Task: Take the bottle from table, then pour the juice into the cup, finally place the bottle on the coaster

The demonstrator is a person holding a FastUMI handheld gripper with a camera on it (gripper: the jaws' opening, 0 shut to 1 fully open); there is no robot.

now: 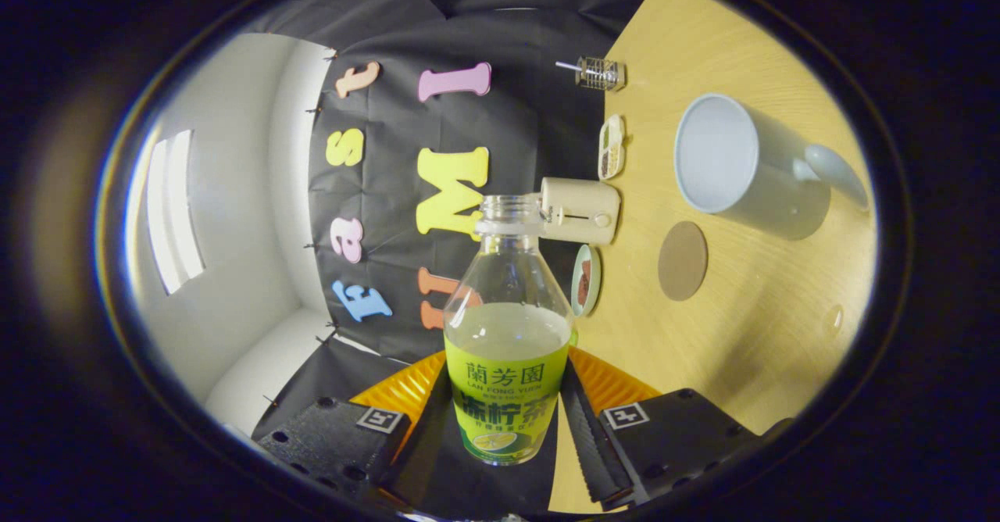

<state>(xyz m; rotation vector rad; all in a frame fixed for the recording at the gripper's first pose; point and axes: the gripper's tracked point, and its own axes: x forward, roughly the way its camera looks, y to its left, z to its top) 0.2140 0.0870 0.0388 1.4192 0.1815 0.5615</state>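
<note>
A clear, uncapped bottle point(508, 350) with a yellow-green label stands between my fingers, and pale juice fills it to about the top of the label. My gripper point(506, 405) is shut on the bottle, with one black finger point(584, 428) pressed against each side of the label. The whole view is rolled, so the wooden table point(750, 366) rises along the bottle's right. On it sits a white cup point(726, 159) with its handle pointing away, its opening facing the bottle's neck but well apart from it. A round brown coaster point(682, 260) lies bare between cup and bottle.
Along the table's back edge, by the black wall, stand a cream appliance point(580, 209) just behind the bottle's mouth, a small dish point(586, 278), a divided tray point(611, 147) and a wire basket point(600, 73). A white wall lies beyond the cloth.
</note>
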